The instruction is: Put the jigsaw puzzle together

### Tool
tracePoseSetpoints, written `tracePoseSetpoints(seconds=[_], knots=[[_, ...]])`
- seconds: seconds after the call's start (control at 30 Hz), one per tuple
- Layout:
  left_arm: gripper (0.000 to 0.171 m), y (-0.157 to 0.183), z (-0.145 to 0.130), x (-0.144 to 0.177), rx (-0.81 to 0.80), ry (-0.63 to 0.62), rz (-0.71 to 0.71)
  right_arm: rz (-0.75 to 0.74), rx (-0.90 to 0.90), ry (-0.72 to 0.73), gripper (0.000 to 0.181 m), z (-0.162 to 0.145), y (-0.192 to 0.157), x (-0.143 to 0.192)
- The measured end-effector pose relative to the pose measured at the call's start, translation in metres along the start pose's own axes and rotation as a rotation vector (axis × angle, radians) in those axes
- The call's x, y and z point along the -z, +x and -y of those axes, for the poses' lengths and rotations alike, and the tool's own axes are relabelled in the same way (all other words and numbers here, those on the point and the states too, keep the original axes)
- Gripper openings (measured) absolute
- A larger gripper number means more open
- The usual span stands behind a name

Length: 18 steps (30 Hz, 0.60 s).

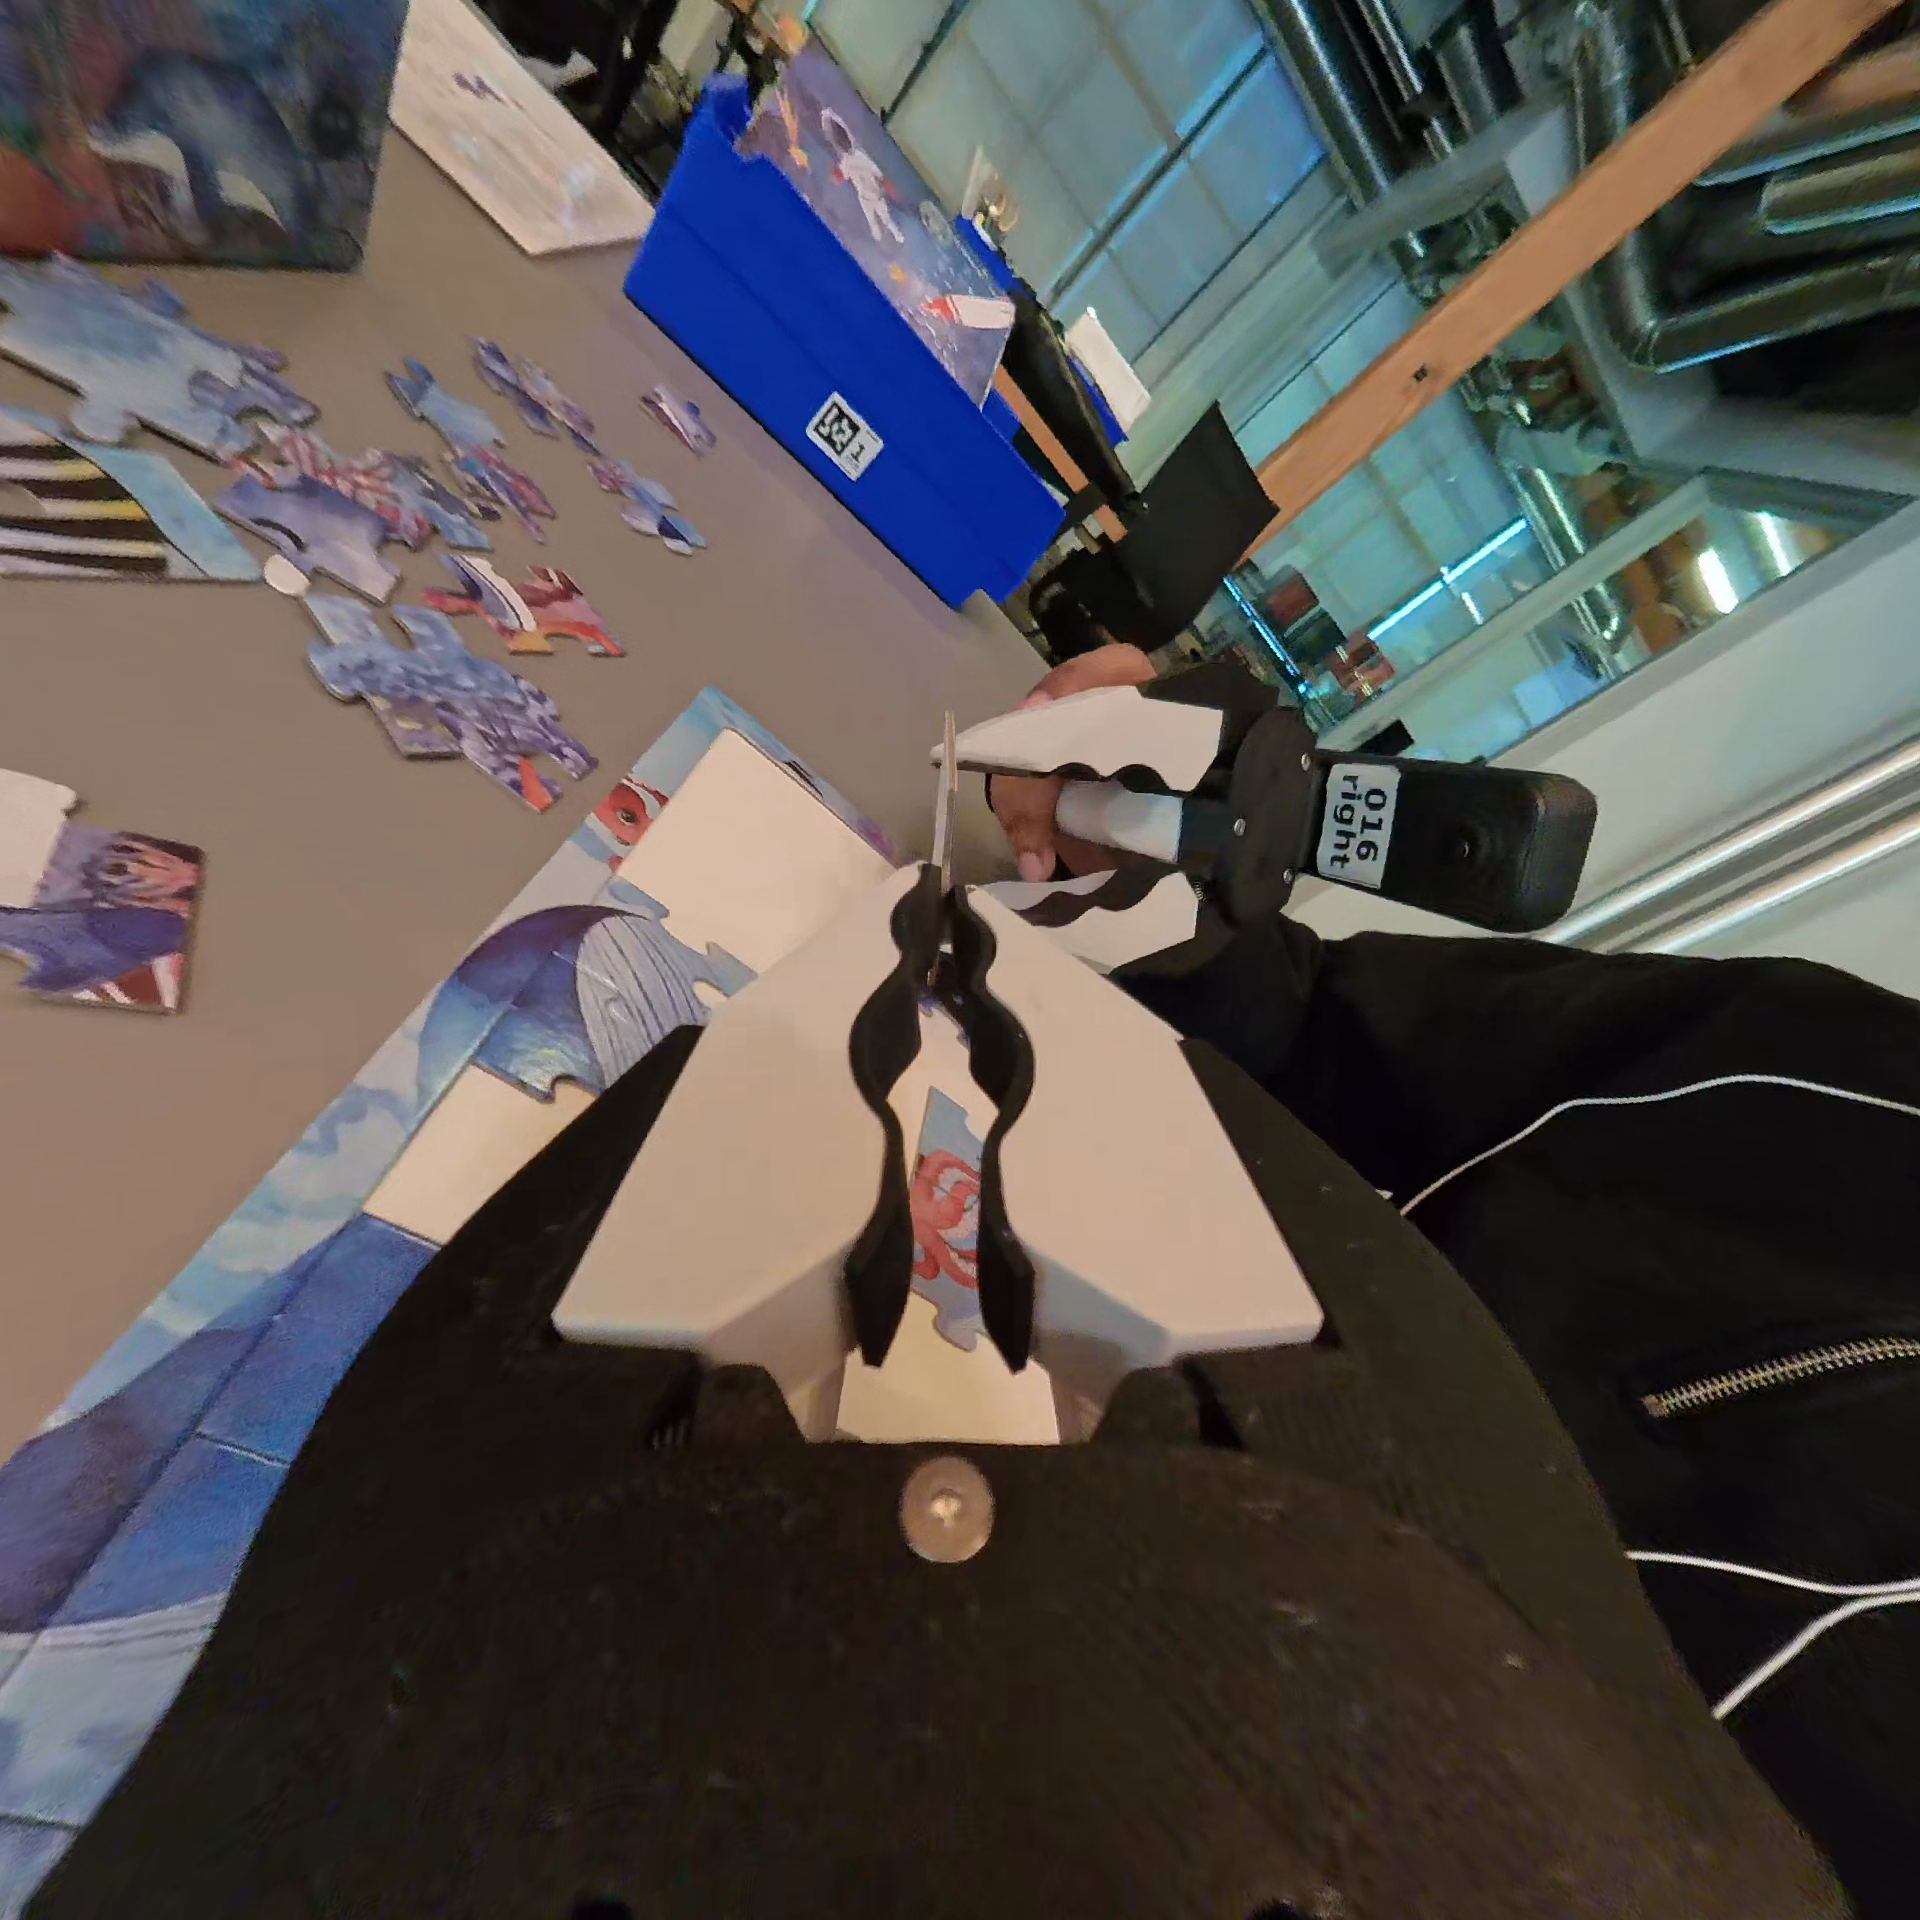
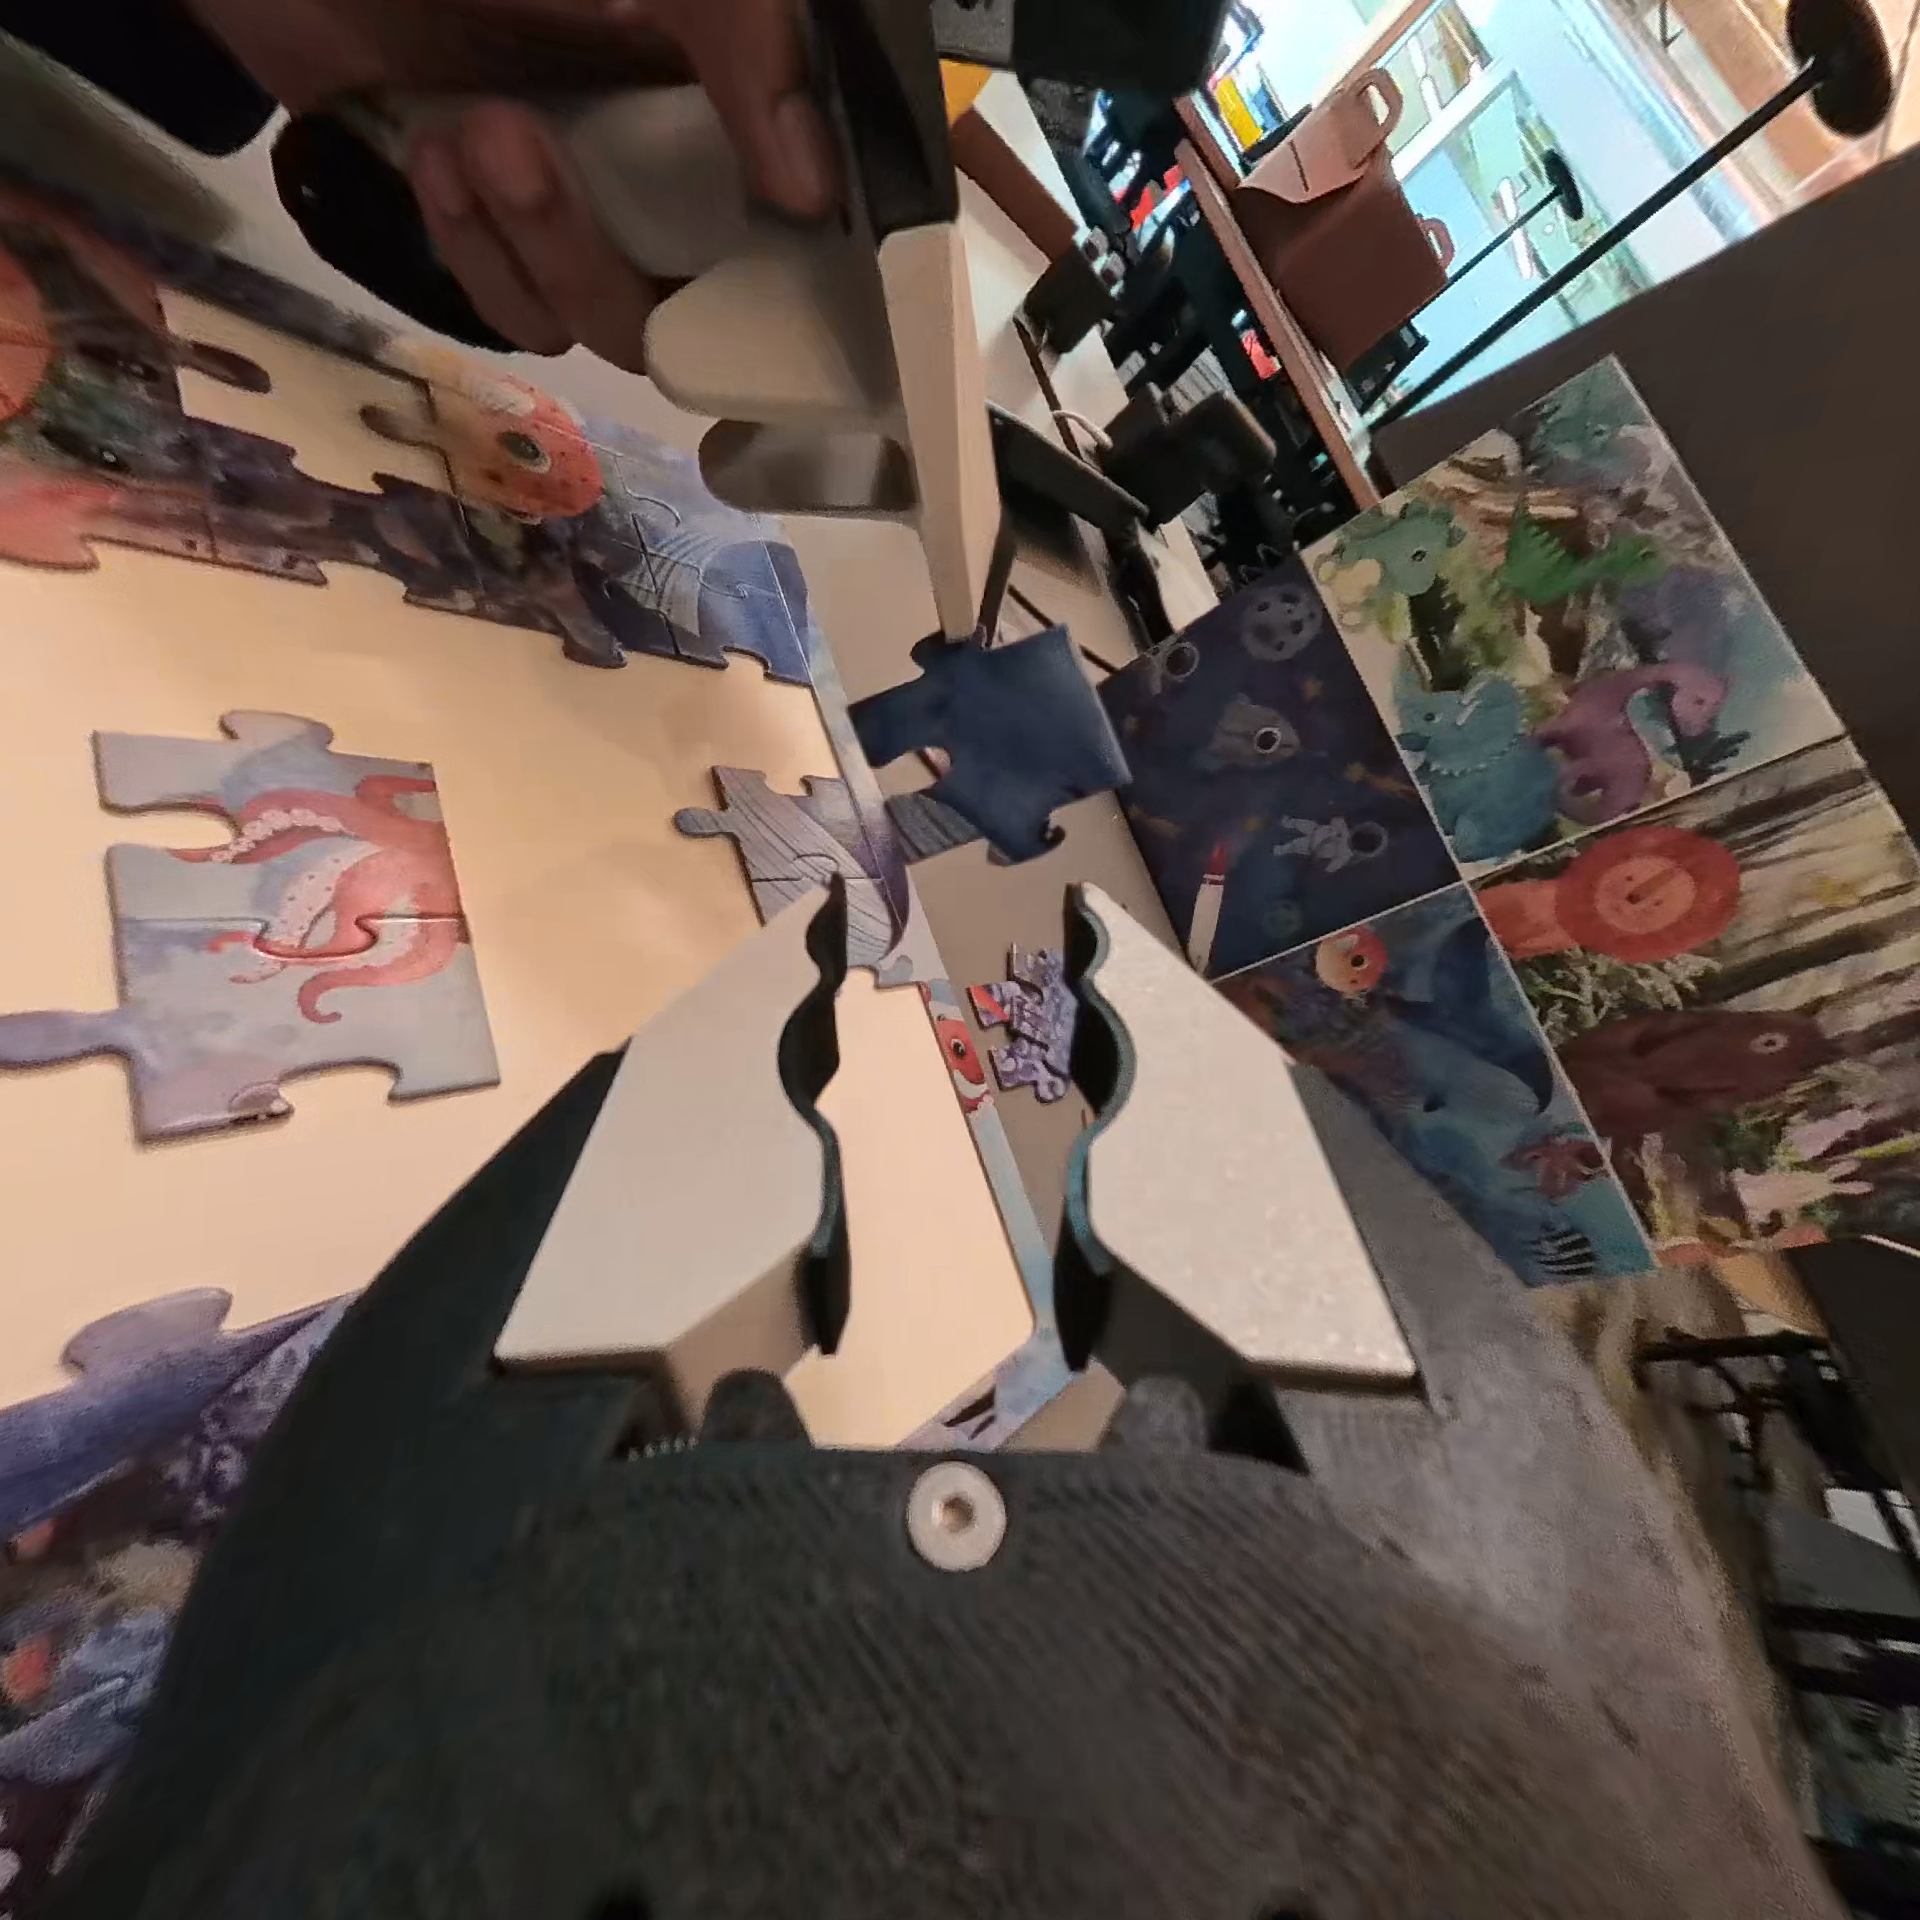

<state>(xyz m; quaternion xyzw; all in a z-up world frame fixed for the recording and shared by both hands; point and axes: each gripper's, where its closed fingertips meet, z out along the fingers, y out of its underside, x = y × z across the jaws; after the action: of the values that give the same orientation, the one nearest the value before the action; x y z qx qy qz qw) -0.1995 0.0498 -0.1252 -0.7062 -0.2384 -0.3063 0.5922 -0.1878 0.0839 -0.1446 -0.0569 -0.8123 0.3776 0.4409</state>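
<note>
My left gripper [image 1: 940, 899] is shut on a dark blue puzzle piece [image 1: 943, 800], seen edge-on in its own view. In the right wrist view that piece [image 2: 987, 738] hangs from the left gripper's tip [image 2: 961, 623], above the far edge of the puzzle board [image 2: 623, 727]. The board [image 1: 748, 831] has a cream floor and a blue picture frame. Joined octopus pieces [image 2: 291, 914] and whale pieces [image 2: 810, 842] lie on it. My right gripper [image 2: 951, 914] is open and empty, just short of the held piece. It also shows in the left wrist view [image 1: 982, 831].
Several loose pieces [image 1: 447, 707] lie on the grey table [image 1: 727, 582] left of the board. One small piece [image 2: 1029, 1018] lies beside the board's edge. A picture-covered puzzle box [image 2: 1558, 831] stands close on the right. A blue bin [image 1: 831, 416] stands at the table's far edge. The gap from one gripper's tips to the other's is roughly 5 cm.
</note>
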Motion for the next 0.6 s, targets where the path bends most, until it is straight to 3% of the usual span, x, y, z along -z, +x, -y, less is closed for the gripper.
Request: tracePoseSetpoints(seconds=[0.33, 0.6], knots=[[0.000, 0.0055, -0.0074, -0.0045, 0.026, -0.046, -0.032, -0.020, 0.119, 0.008, 0.042, 0.0057, -0.0065, 0.0011], [0.000, 0.0068, -0.0093, -0.0045, 0.040, -0.059, -0.043, -0.034, 0.163, -0.002, 0.032, 0.0072, -0.0091, -0.0004]])
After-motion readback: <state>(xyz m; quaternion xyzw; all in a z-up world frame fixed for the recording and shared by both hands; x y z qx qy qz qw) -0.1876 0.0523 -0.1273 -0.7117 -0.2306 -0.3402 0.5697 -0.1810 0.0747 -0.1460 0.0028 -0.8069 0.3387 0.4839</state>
